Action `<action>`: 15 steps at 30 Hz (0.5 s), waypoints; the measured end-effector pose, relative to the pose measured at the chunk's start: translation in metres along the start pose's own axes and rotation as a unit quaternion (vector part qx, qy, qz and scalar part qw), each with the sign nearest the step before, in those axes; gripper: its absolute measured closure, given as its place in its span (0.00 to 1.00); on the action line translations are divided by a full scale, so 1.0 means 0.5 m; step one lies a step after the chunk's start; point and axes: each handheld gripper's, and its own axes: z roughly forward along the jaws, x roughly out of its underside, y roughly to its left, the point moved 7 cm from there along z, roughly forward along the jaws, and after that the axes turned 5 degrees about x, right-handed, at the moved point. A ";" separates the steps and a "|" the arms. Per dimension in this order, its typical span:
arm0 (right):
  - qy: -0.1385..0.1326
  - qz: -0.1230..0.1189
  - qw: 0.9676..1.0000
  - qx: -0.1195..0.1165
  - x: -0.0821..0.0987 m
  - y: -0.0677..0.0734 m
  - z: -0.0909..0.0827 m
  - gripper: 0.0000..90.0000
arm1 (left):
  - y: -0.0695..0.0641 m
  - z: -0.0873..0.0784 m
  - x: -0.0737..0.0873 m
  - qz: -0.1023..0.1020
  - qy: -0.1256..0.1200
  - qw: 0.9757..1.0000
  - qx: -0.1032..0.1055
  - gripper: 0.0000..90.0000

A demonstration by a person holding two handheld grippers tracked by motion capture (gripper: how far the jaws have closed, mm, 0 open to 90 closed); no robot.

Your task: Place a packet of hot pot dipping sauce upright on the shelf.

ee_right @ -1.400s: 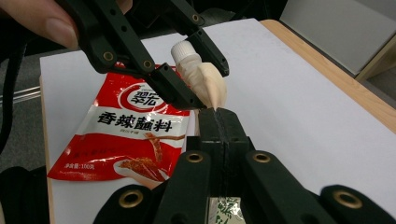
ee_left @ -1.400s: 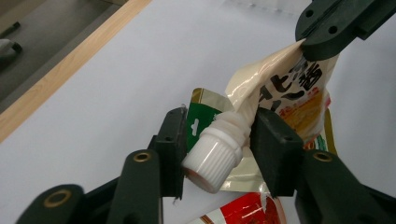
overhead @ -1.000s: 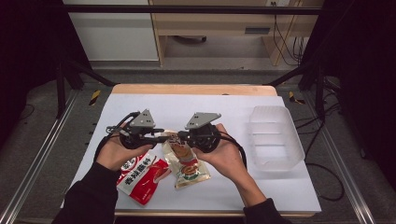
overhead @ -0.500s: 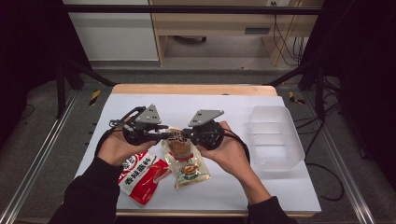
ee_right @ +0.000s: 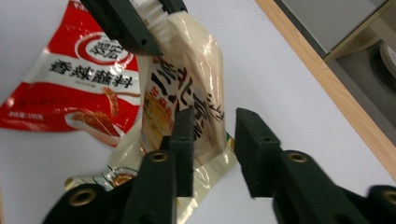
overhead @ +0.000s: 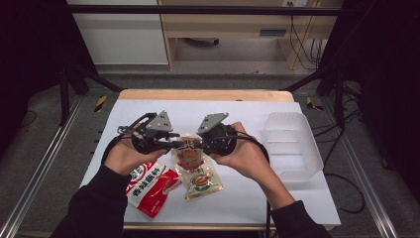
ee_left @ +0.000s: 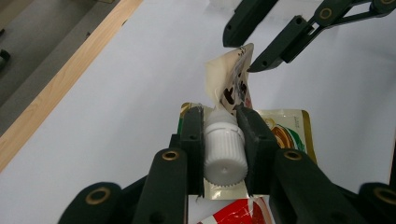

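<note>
A small cream spouted pouch point(ee_left: 232, 79) with dark lettering is held up above the table between both hands. My left gripper point(ee_left: 219, 122) is shut on its white ribbed screw cap point(ee_left: 225, 150). My right gripper point(ee_right: 212, 126) faces it from the other side; its jaws have just been opening. The pouch's far end point(ee_right: 189, 79) lies in the gap, and the pads stand off it. In the high view the left gripper point(overhead: 173, 143) and the right gripper point(overhead: 196, 144) meet at the pouch point(overhead: 187, 148) over the table's middle.
A beige printed sachet point(overhead: 200, 179) lies flat under the hands, with a red sachet point(overhead: 148, 184) to its left near the front edge. A clear plastic tub point(overhead: 292, 145) stands at the right on the white table point(overhead: 237, 111).
The right gripper's jaws have parted and let go of the pouch's end. The left gripper keeps its hold on the cap. Both hands stay in about the same place.
</note>
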 end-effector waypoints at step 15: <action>0.049 -0.069 0.996 -0.027 -0.027 -0.014 0.021 0.36 | -0.001 0.000 -0.001 0.004 0.002 1.000 0.004 0.82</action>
